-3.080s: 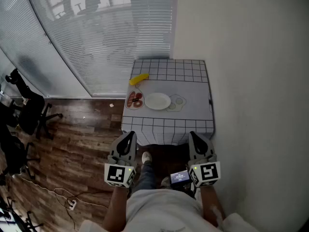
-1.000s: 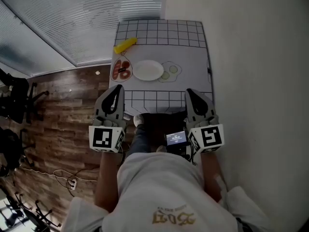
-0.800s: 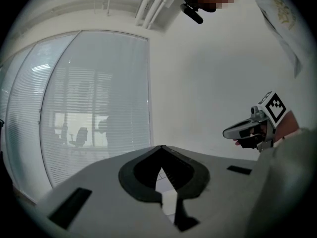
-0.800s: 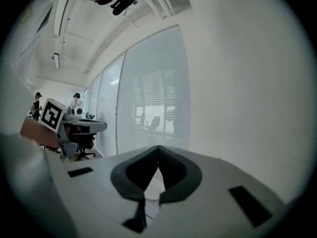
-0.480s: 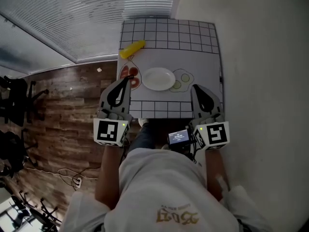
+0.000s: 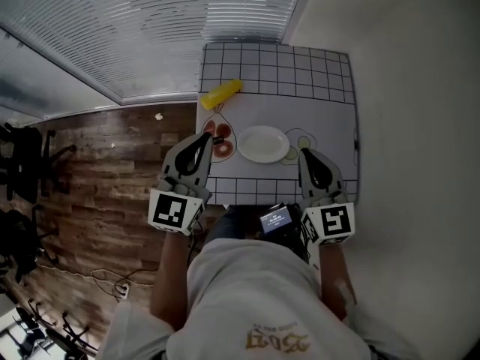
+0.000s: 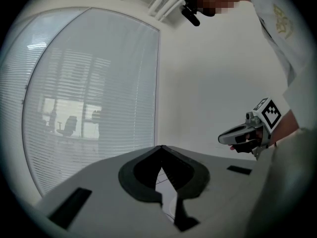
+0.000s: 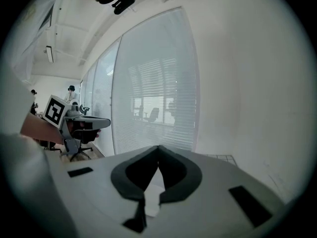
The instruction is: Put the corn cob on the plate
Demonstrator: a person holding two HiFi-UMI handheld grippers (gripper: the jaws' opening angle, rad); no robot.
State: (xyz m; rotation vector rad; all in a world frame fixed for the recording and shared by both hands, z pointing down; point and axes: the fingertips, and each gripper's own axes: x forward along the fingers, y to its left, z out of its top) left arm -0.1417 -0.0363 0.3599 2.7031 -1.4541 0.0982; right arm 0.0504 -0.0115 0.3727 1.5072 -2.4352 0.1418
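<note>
In the head view a yellow corn cob (image 6: 220, 94) lies on the far left part of a small table (image 6: 330, 118) with a grid-edged cloth. A white plate (image 6: 262, 143) sits at the table's middle front. My left gripper (image 6: 206, 136) is shut and hovers over the table's front left corner, short of the cob. My right gripper (image 6: 306, 154) is shut over the front right edge, beside the plate. Both hold nothing. The left gripper view shows only its closed jaws (image 7: 161, 148), and the right gripper view its closed jaws (image 8: 158, 148).
A round printed mat with red food shapes (image 6: 223, 144) lies left of the plate, and a fried-egg and cucumber print (image 6: 303, 141) to its right. Window blinds (image 6: 150, 28) run behind the table, a white wall (image 6: 420, 126) on the right, wood floor (image 6: 105, 171) on the left.
The table has come closer as the person walked up to it. Both grippers have moved forward and now reach over its front edge, still shut.
</note>
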